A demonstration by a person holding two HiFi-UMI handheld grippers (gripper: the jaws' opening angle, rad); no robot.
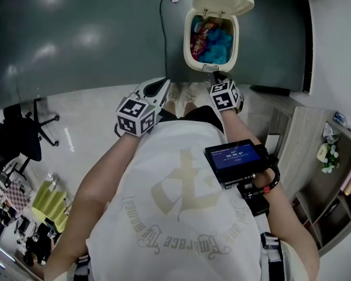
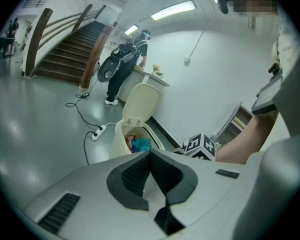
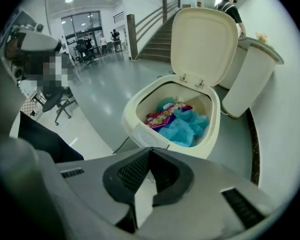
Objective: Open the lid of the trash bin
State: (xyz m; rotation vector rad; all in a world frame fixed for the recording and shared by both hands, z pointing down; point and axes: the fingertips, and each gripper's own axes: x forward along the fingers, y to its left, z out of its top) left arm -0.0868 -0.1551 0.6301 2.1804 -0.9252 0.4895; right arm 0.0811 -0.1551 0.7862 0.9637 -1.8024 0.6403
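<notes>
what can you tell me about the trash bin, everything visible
The trash bin looks like cream plastic, rounded-rectangular, standing upright on the grey floor near a white wall. Its hinged lid is swung fully open, standing up at the back. Inside lie crumpled blue material and a pink wrapper.

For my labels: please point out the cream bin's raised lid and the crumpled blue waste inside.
Cream plastic trash bin's raised lid point(image 3: 204, 44): right gripper view, middle of inner face.
Crumpled blue waste point(image 3: 182, 130): right gripper view, middle of heap.
</notes>
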